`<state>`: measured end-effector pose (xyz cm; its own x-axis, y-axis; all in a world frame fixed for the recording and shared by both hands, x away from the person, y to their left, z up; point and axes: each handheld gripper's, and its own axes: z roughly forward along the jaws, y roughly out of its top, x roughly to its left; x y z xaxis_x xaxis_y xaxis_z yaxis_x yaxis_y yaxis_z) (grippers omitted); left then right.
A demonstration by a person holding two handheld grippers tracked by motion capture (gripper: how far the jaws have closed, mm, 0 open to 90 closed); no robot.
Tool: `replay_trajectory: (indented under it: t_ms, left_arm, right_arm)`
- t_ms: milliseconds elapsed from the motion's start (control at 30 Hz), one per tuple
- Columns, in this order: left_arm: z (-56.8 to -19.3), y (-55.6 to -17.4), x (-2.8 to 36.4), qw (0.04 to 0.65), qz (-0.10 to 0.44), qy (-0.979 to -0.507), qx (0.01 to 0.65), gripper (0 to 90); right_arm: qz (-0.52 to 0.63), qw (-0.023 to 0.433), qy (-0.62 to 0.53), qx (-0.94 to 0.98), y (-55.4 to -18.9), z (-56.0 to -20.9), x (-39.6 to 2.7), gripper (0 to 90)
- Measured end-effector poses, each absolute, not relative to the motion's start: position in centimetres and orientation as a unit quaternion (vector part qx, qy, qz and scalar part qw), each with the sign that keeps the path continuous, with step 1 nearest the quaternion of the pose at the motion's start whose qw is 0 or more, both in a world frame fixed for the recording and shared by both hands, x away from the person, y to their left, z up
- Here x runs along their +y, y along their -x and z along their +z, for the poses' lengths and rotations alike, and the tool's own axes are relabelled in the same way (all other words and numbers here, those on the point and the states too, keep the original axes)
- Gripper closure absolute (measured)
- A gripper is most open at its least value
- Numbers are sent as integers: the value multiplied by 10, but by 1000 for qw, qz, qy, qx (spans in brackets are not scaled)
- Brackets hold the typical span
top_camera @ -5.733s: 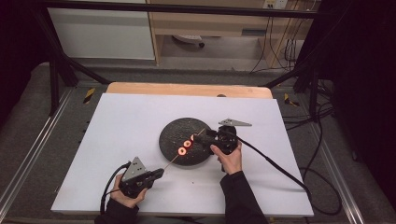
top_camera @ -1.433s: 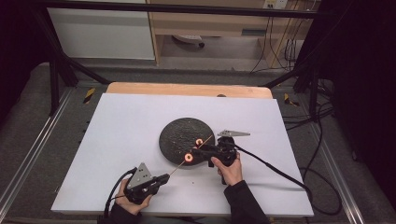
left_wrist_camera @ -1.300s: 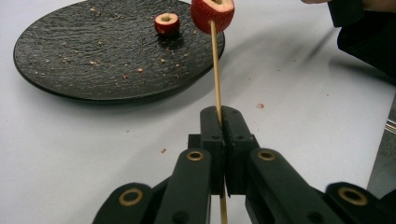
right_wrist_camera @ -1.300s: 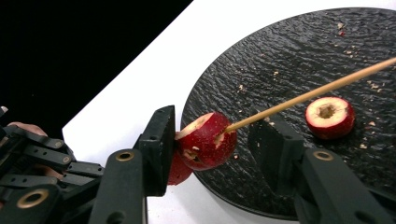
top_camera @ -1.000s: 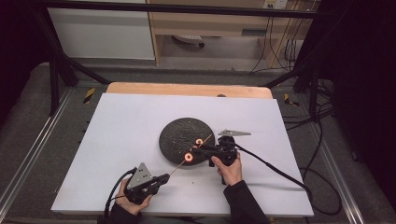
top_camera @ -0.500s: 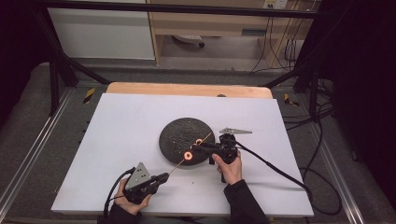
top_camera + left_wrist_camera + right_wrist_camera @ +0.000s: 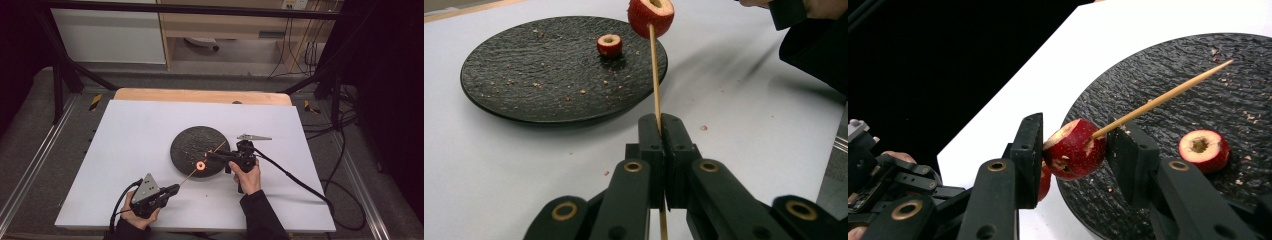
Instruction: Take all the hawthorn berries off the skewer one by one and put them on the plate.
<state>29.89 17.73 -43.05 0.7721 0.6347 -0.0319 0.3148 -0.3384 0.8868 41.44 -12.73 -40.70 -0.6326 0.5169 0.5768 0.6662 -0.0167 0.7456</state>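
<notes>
The left tool clamps the skewer near the surface's front edge; the right tool grips the red fruit threaded on it, over the plate's front rim.

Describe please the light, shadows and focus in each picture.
High view: dim dark surroundings, the white table brightly lit, the fruit piece on the skewer glowing overexposed. Left gripper view: soft shadow under the black plate, the near jaws sharp, a sleeve corner blurred. Right gripper view: black background, the near jaws slightly soft, the fruit piece sharp.
</notes>
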Motion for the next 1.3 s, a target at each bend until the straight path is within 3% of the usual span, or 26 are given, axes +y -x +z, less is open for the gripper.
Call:
replay_trajectory:
  t_ms: [333, 533, 633, 1300]
  left_arm:
    - [-429, -298, 180, 496, 164, -800, 296, 880]
    - [-428, -298, 183, 499, 166, -797, 297, 880]
    - [-428, -297, 186, 498, 166, -797, 298, 880]
    - [-426, -300, 192, 503, 168, -789, 310, 879]
  right_arm:
    - [-576, 57, 428, -694, -421, -401, -132, 606]
    - [-582, 38, 437, -685, -426, -391, -141, 606]
    - [-579, 8, 447, -682, -430, -384, -148, 606]
    - [-568, -37, 478, -669, -458, -365, -178, 606]
